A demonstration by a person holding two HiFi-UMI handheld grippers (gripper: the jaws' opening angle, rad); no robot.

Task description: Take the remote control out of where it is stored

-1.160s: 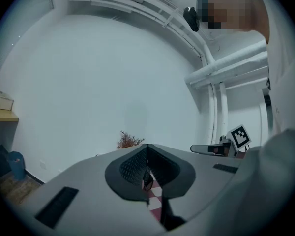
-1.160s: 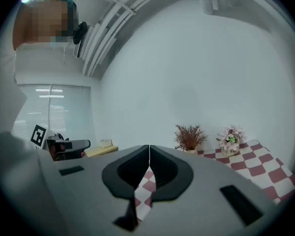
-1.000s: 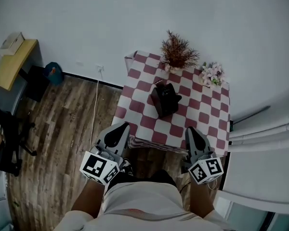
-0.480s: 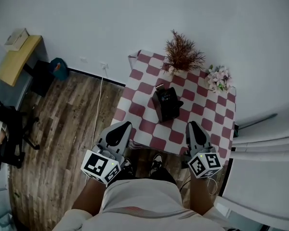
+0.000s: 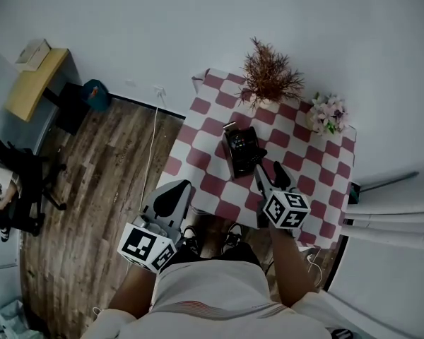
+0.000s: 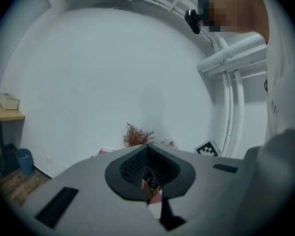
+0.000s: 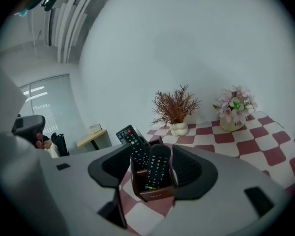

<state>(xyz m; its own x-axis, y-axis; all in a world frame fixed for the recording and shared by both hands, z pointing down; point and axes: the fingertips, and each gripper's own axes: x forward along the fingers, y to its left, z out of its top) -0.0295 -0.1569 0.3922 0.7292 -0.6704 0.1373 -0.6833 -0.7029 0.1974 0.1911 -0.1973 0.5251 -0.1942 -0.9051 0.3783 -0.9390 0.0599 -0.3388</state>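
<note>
A dark brown holder [image 5: 242, 150] stands in the middle of the red-and-white checked table [image 5: 205, 157]. In the right gripper view the holder [image 7: 155, 193] carries two black remotes upright: one [image 7: 156, 165] in front, and one with a red button [image 7: 132, 142] behind it at the left. My right gripper [image 5: 267, 174] is over the table just short of the holder. Its jaws are opening and stand wide [image 7: 155, 173], one on each side of the holder, touching nothing. My left gripper [image 5: 171, 191] hangs off the table's near left edge, jaws together and empty [image 6: 150, 181].
A dried brown plant in a white pot [image 5: 268, 76] and a pot of pink flowers [image 5: 327, 111] stand at the table's far side by the wall. A yellow desk [image 5: 32, 83], a blue bin [image 5: 95, 94] and a black chair [image 5: 21, 182] are at the left, on wood floor.
My right gripper has gone forward from the table's near edge to just short of the holder, and its jaws have opened. The left gripper has stayed put.
</note>
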